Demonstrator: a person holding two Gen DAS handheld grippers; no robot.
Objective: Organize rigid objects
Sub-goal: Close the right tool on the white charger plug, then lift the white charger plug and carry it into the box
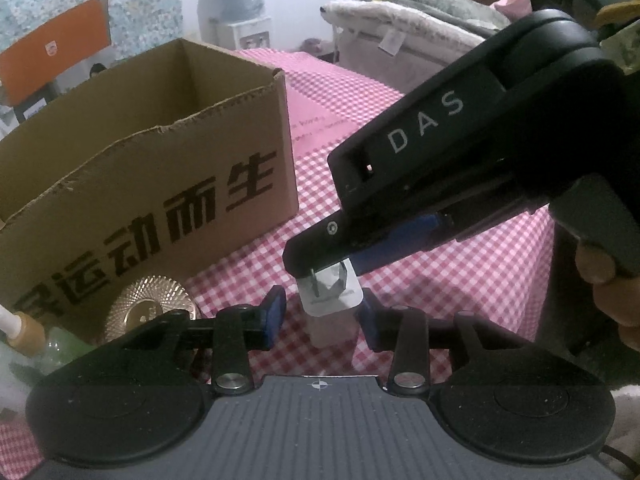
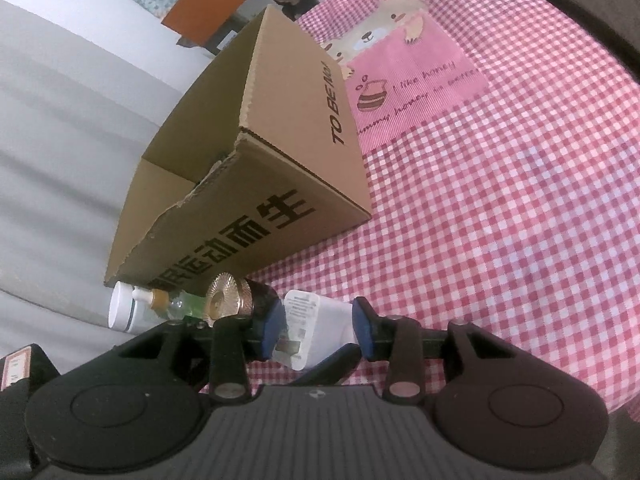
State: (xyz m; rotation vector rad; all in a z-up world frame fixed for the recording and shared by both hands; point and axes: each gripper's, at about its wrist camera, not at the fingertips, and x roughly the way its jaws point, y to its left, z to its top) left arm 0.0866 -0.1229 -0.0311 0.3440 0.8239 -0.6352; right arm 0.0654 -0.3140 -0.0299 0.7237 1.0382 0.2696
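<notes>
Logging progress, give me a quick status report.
Right gripper shut on white charger. Left gripper open, empty. Cardboard box ahead, open.

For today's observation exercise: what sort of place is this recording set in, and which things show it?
Probably a lived-in room at home, perhaps a bedroom: folded blankets piled behind, a water dispenser by the wall, and a pink checked cloth under the cardboard box.

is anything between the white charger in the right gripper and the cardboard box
Nothing visible blocks it. The white charger, between the right gripper pads, faces checkered cloth toward the cardboard box; the gold-capped bottle lies left.
</notes>
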